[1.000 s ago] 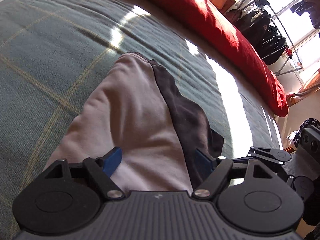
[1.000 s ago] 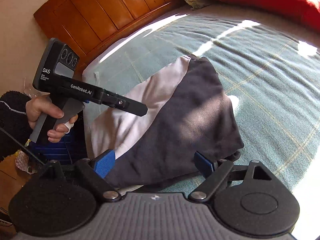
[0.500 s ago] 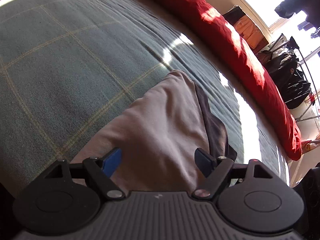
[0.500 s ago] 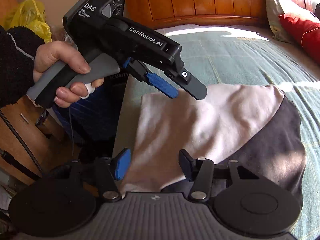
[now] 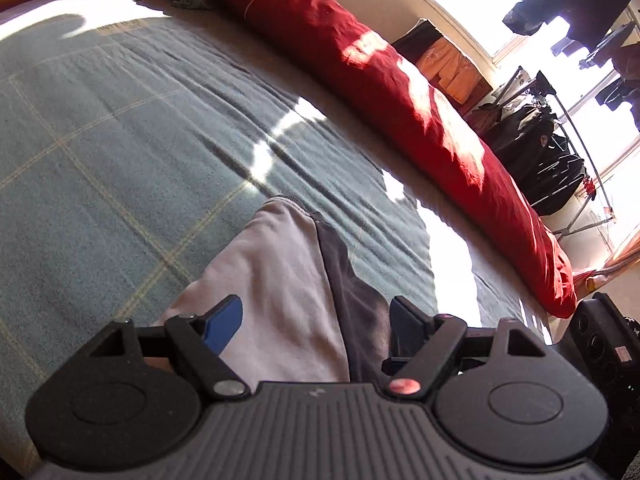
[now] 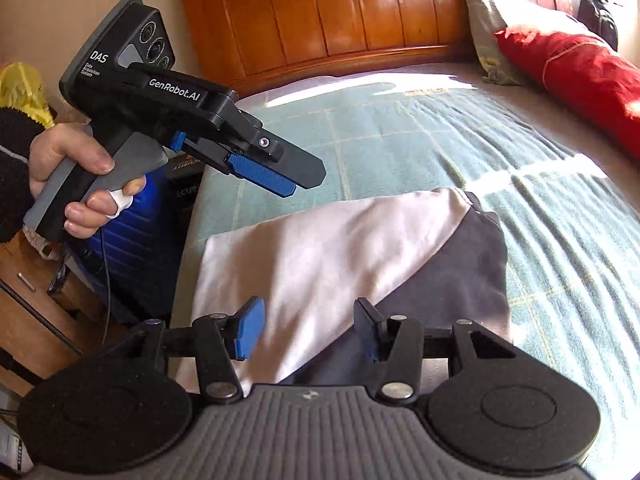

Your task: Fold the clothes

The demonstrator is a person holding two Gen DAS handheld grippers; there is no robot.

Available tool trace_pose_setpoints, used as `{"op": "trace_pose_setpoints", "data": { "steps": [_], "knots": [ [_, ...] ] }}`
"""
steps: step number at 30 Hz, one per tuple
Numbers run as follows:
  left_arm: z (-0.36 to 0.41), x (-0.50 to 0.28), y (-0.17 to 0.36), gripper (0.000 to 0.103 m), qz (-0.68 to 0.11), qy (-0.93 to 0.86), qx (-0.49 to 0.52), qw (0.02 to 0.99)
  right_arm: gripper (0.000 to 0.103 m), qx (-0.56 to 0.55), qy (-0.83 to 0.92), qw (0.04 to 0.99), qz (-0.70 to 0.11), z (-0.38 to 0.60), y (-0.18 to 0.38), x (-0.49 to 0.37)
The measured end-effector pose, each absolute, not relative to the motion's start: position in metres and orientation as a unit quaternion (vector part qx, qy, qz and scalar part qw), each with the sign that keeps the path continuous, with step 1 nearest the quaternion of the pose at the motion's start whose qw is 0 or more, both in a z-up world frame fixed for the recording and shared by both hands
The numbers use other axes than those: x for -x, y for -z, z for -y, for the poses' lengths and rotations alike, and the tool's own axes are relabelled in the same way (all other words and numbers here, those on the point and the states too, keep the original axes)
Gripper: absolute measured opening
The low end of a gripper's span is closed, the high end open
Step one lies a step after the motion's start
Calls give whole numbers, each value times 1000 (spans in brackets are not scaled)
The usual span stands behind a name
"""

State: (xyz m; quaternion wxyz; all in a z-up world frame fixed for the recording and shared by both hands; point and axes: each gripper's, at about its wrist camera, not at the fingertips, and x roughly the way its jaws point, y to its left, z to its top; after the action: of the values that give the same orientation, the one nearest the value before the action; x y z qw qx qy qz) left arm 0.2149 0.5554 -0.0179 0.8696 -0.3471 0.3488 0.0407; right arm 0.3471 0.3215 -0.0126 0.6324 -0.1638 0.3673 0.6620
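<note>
Holding both tools over the garment (image 6: pixel 340 248), which lies on the bed (image 6: pixel 420 140) nr its edge; your left tool (image 5: pixel 316 320) is spread wide, right tool (image 6: pixel 308 328) half-spread, gripping nothing.

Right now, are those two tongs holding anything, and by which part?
Nothing, as far as I can see. The left fingers hang open in the air. The right fingers stand apart over the garment's near edge, not pinching it.
</note>
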Motion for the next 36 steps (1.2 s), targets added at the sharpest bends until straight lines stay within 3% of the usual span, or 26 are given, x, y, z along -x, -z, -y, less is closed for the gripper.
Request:
{"op": "trace_pose_setpoints", "data": {
  "steps": [4, 8, 11, 15, 26, 28, 30, 33, 36],
  "knots": [
    [-554, -267, 34, 80, -333, -4, 358, 872, 63, 95, -641, 636, -418, -308, 22, -389],
    [-555, -297, 58, 80, -369, 1, 343, 864, 65, 68, -615, 650, -440, -295, 35, -418],
    [-568, -291, 76, 79, -373, 8, 367, 852, 66, 35, -608, 647, -459, -289, 43, -441],
    [-579, -283, 82, 74, -366, 17, 392, 844, 74, -46, -617, 616, -487, -300, 57, -486],
    [-587, -257, 51, 77, -367, -11, 412, 834, 82, -161, -608, 477, -614, -374, 136, -535],
    [-590, -251, 50, 78, -368, -22, 418, 831, 77, -183, -612, 467, -612, -378, 133, -537],
    [-591, -247, 48, 79, -364, -27, 423, 829, 63, -205, -626, 456, -599, -376, 124, -539],
    [-593, -247, 44, 80, -356, -29, 425, 832, 55, -249, -654, 432, -568, -371, 106, -546],
    [-593, -254, 40, 81, -343, -17, 428, 836, 55, -265, -650, 453, -549, -367, 90, -560]
  ]
}}
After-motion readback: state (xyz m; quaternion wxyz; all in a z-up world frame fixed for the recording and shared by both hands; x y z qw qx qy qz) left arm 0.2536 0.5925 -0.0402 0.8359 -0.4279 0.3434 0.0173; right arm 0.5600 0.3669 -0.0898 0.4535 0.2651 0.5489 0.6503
